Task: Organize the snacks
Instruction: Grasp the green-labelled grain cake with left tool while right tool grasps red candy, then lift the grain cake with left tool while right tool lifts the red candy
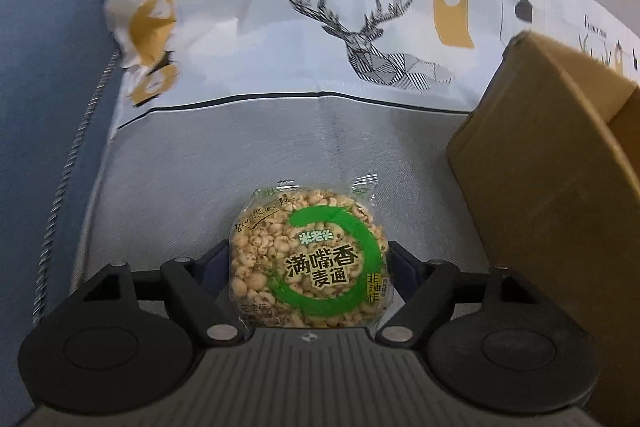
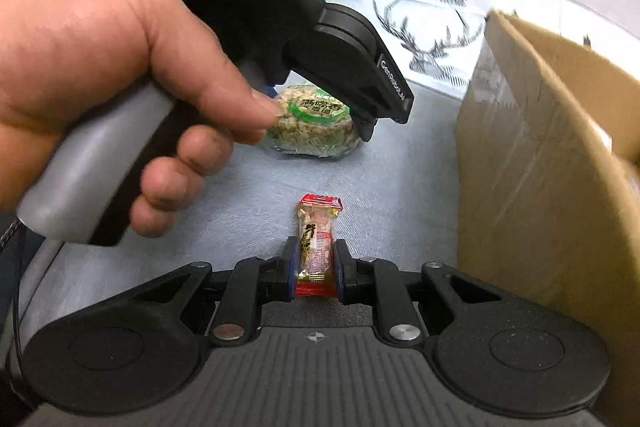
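Observation:
A round puffed-grain cake (image 1: 308,259) in a clear wrapper with a green ring lies on the grey tablecloth (image 1: 280,147). My left gripper (image 1: 309,257) stands wide around it, with a pad against each side of the wrapper. From the right wrist view the same cake (image 2: 316,127) rests on the cloth under that tool, and one of its fingertips (image 2: 366,131) shows at the cake's right. My right gripper (image 2: 316,251) is shut on a small clear snack packet with red ends (image 2: 318,227), held just above the cloth.
An open cardboard box (image 1: 552,155) stands close on the right, its flap (image 2: 560,75) raised. A person's hand (image 2: 100,67) grips the left tool's handle. The cloth's deer print (image 1: 372,39) lies beyond the cake. Blue fabric (image 1: 48,87) borders the left.

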Demonstrator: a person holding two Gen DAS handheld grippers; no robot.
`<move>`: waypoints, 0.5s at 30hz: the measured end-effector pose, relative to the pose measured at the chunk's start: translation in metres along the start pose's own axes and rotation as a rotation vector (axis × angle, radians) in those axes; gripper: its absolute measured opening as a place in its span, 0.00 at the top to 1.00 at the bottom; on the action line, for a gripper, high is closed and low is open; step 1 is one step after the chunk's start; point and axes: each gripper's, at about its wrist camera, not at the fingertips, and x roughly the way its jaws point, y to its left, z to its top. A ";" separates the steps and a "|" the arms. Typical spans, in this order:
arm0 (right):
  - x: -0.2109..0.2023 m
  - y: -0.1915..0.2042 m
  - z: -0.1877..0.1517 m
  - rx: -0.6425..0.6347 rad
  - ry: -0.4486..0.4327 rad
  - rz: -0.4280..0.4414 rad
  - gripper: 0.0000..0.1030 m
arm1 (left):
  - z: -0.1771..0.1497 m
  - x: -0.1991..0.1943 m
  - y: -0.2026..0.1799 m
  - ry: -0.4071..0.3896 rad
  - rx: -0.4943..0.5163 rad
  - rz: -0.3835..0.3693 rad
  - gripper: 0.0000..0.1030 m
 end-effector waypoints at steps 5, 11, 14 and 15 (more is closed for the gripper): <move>-0.016 0.004 -0.006 -0.042 0.013 0.026 0.82 | -0.021 -0.040 0.014 0.010 -0.057 0.016 0.19; -0.041 0.008 -0.017 -0.037 0.046 0.078 0.82 | -0.062 -0.070 0.021 0.129 -0.117 0.011 0.19; -0.050 0.010 -0.022 -0.022 0.060 0.089 0.82 | -0.077 -0.076 0.025 0.180 -0.137 0.019 0.19; -0.052 0.011 -0.024 -0.014 0.069 0.091 0.82 | -0.080 -0.078 0.027 0.186 -0.147 0.022 0.19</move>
